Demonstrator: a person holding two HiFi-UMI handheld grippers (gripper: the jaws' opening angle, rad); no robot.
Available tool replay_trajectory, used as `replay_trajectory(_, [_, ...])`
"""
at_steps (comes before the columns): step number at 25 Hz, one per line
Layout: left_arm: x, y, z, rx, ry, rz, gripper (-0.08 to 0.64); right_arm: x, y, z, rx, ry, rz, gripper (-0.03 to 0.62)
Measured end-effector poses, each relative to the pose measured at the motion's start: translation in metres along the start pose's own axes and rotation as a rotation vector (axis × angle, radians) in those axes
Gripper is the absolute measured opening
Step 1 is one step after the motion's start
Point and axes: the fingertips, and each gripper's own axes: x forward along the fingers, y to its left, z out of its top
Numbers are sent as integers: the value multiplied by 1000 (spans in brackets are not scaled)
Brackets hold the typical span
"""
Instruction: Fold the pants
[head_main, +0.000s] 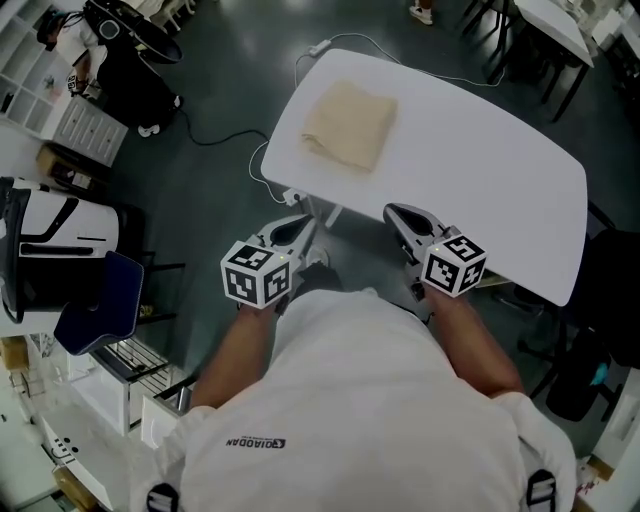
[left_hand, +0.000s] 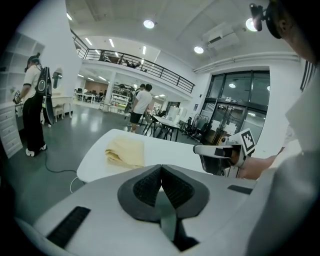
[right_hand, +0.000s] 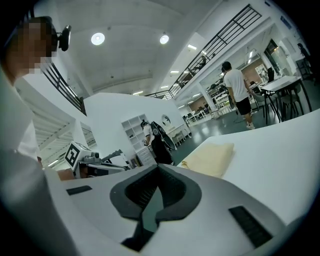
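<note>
The pants lie folded into a small beige square on the far left part of the white table. Both grippers hover off the table's near edge, close to the person's body and apart from the cloth. My left gripper is shut with nothing in it; its pads meet in the left gripper view, where the pants lie ahead. My right gripper is also shut and empty, with the pants ahead to its right. Each gripper view shows the other gripper to the side.
A white cable trails over the dark floor left of the table. A blue chair and white shelving stand at the left. Other tables are at the back right. People stand in the hall.
</note>
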Motion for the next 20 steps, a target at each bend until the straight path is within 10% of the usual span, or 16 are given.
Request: replay_trajectory(20, [1,147,52,178,85,-210,28,111,6,-6,35,-72,-291,18])
